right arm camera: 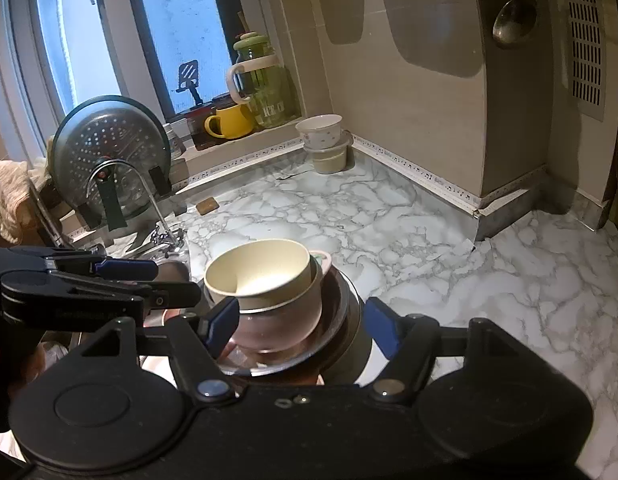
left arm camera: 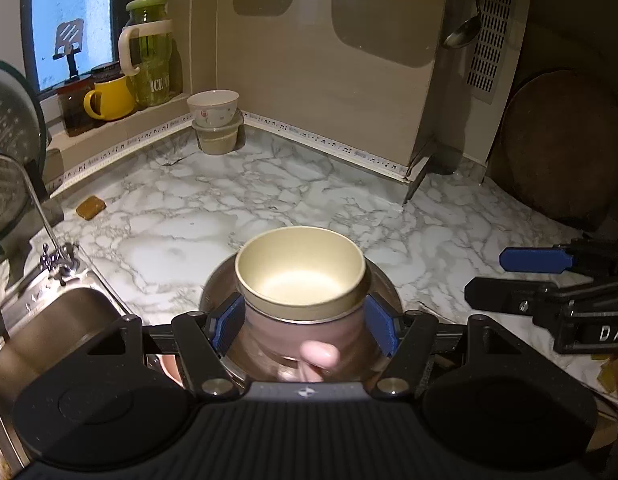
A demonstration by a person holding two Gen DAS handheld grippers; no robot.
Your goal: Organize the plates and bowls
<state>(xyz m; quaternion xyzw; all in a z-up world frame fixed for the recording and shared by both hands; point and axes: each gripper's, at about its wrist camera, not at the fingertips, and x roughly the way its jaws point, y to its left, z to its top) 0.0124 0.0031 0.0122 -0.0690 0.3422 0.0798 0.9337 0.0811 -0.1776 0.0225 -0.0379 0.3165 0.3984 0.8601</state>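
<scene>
Low centre of the left wrist view: cream bowl (left arm camera: 301, 270) sits on top of a nested stack, over a clear glass bowl (left arm camera: 269, 340) and inside a wide steel bowl (left arm camera: 385, 292), all standing on the marble counter (left arm camera: 229, 200). Left tongs (left arm camera: 305, 326) spread, blue pads to either side of the stack's lower part; whether the pads touch the glass cannot be told. Right tongs (left arm camera: 485, 276) enter from the right edge of that view, spread, nothing between them, well apart from the stack. Right wrist view: same stack low centre, cream bowl (right arm camera: 261, 276) tilted, a pink rim just behind it; right tongs (right arm camera: 303, 328) spread, pads flanking the steel bowl (right arm camera: 341, 320) without clear contact. Left tongs (right arm camera: 157, 280) reach in from the left edge beside the stack. Far corner of the counter, upper centre: white patterned bowl (left arm camera: 213, 108) stacked on a pale tub (left arm camera: 219, 138). Yellow mug (left arm camera: 109, 98) and green jar (left arm camera: 149, 52) on the window sill, upper left. Sink (left arm camera: 49, 340) lower left. Brown sponge (left arm camera: 91, 207) on the counter at left.
</scene>
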